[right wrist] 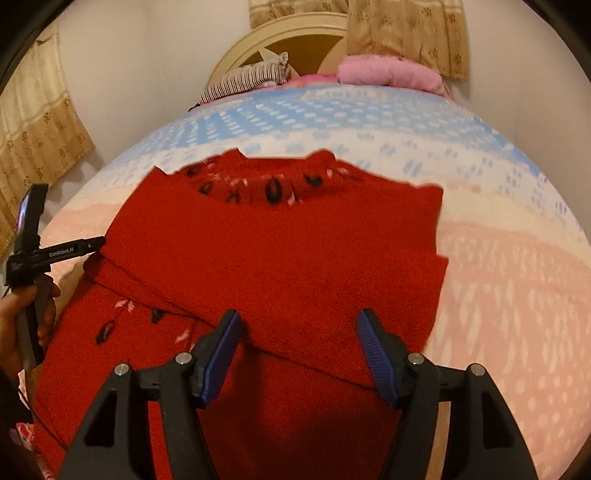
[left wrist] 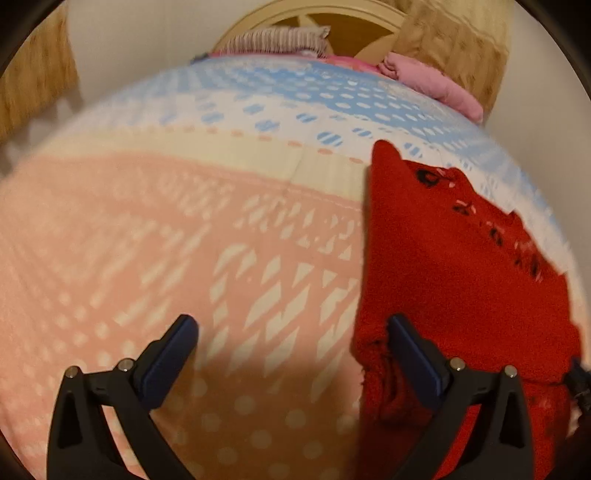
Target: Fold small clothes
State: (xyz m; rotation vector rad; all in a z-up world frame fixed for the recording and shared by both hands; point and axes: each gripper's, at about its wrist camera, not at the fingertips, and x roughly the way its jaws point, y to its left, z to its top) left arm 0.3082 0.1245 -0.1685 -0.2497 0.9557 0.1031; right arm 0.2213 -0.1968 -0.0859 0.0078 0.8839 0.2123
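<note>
A small red knitted sweater (right wrist: 288, 254) with black and pink trim at the collar lies on the bed, partly folded, with a sleeve laid across its body. It also shows at the right of the left wrist view (left wrist: 454, 266). My right gripper (right wrist: 299, 332) is open and empty, hovering just above the sweater's lower part. My left gripper (left wrist: 291, 332) is open and empty over the bedspread, its right finger (left wrist: 410, 350) above the sweater's left edge. The left gripper's body also shows at the left edge of the right wrist view (right wrist: 33, 247), held by a hand.
The bed carries a pink, cream and blue patterned bedspread (left wrist: 166, 240). At its head lie a striped pillow (right wrist: 251, 75) and a pink pillow (right wrist: 388, 72) against a cream headboard (right wrist: 295, 33). Beige curtains (right wrist: 33, 129) hang on both sides.
</note>
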